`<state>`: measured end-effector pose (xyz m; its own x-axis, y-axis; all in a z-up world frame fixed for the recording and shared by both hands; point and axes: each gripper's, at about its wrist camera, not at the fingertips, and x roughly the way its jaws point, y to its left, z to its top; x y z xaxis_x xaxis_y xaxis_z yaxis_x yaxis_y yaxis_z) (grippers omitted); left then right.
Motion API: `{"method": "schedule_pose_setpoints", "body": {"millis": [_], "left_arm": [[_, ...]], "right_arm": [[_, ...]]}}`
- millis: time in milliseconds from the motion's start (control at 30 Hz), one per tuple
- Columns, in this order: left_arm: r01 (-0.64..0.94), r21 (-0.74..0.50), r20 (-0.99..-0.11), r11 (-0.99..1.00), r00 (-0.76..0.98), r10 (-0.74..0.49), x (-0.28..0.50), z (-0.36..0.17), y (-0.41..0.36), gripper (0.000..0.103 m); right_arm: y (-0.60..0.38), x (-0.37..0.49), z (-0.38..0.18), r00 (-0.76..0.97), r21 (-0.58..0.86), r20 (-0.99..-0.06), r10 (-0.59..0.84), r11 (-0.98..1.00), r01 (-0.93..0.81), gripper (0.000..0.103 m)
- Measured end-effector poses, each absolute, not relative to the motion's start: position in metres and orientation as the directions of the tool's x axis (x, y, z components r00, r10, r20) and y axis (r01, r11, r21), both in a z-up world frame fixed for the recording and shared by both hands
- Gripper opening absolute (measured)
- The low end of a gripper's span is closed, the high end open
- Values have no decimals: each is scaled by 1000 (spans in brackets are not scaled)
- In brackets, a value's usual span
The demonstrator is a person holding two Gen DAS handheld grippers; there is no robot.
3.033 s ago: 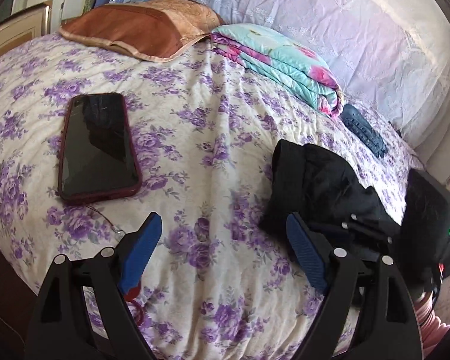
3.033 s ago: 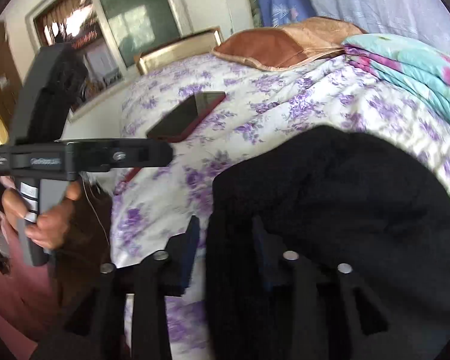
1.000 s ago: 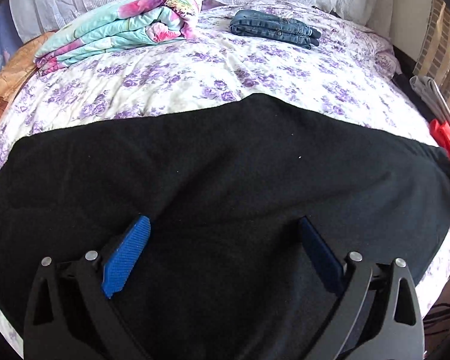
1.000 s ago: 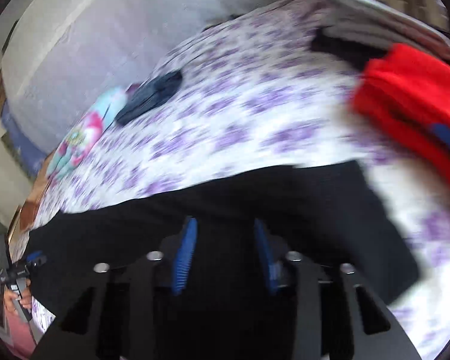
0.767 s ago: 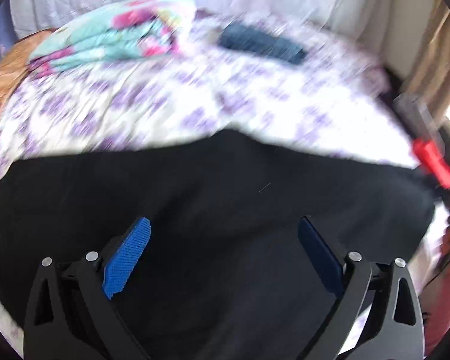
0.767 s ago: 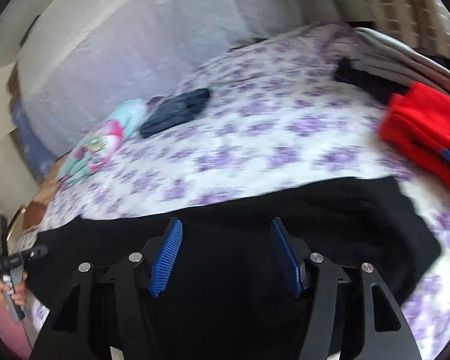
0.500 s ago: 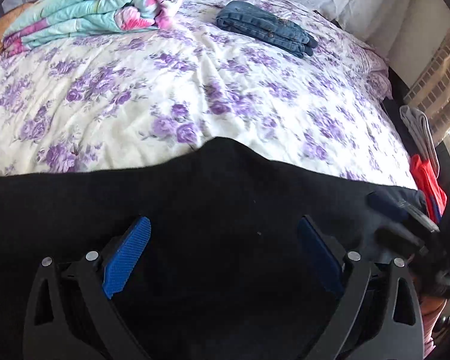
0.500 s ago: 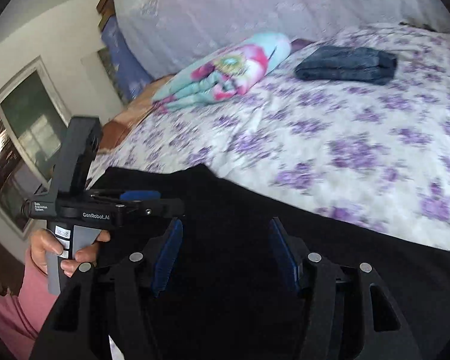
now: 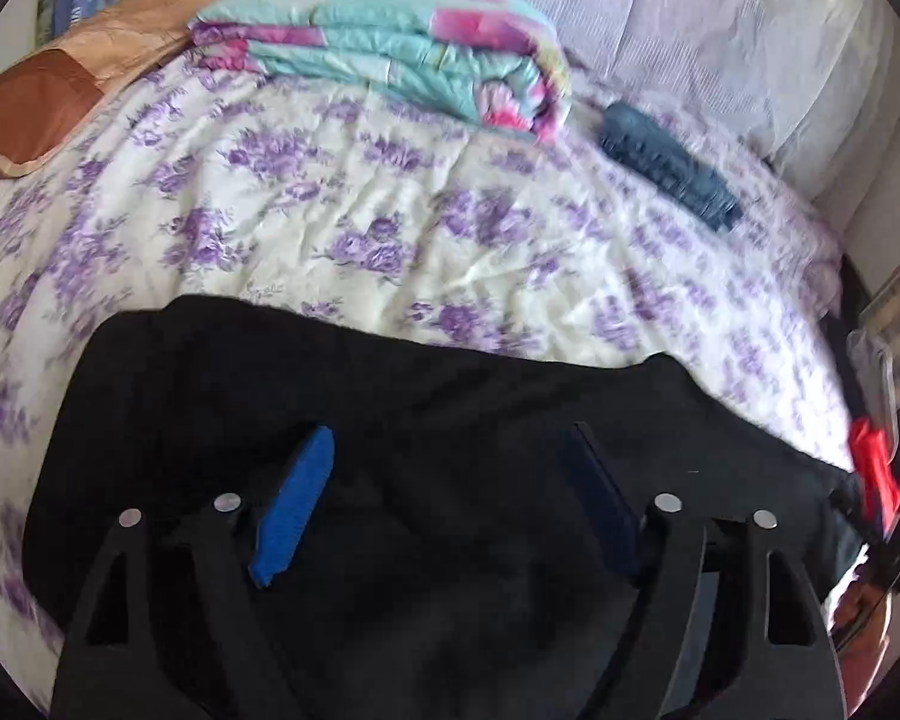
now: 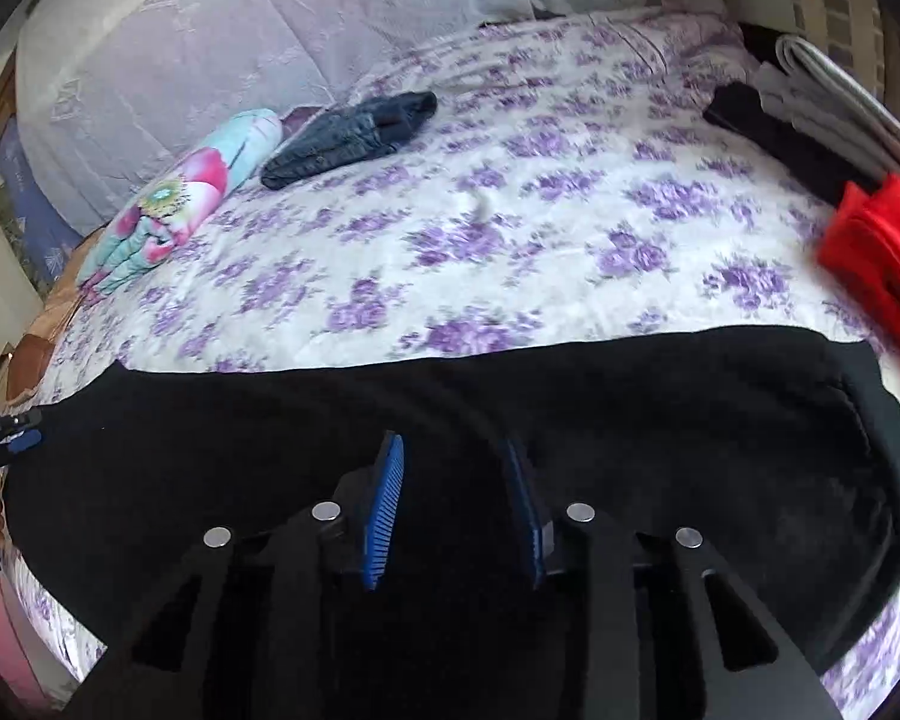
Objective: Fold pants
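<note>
Black pants (image 9: pixel 450 420) lie spread flat along the near edge of the bed (image 9: pixel 390 228), lengthwise. Left gripper (image 9: pixel 444 480) over the pants w/ jaws wide but closing, pads clear of the cloth, nothing pinched. Right gripper (image 10: pixel 456 474) over the pants' middle, jaws narrower and closing too; can't tell if cloth is caught between them. Blanket (image 9: pixel 390 54) & jeans (image 10: pixel 348 135) by the far edge, well apart from the pants. Red cloth (image 10: pixel 876 252) at the right edge.
</note>
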<state>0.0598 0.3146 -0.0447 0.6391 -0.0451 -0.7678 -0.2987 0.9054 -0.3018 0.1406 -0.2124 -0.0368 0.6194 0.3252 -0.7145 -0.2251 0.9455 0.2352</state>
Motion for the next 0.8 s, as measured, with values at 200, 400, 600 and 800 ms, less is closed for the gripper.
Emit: {"method": "schedule_pose_setpoints", "body": {"millis": [200,400,600,800], "left_arm": [[-104,-86,-723,991,691,10,35,-33,206,88],[-100,129,-747,987,645,163,-12,-84,182,92],[-48,107,-742,993,661,112,-65,-64,184,95],[71,14,-656,997,753,-45,-33,-34,136,95]], "right_arm": [[-87,81,-22,580,189,-617,531,816,-547,36],[-71,12,-67,580,67,-667,467,813,-578,42],[-142,-29,-40,583,83,-667,464,824,-561,48],[-197,39,-7,748,114,-546,377,918,-380,66]]}}
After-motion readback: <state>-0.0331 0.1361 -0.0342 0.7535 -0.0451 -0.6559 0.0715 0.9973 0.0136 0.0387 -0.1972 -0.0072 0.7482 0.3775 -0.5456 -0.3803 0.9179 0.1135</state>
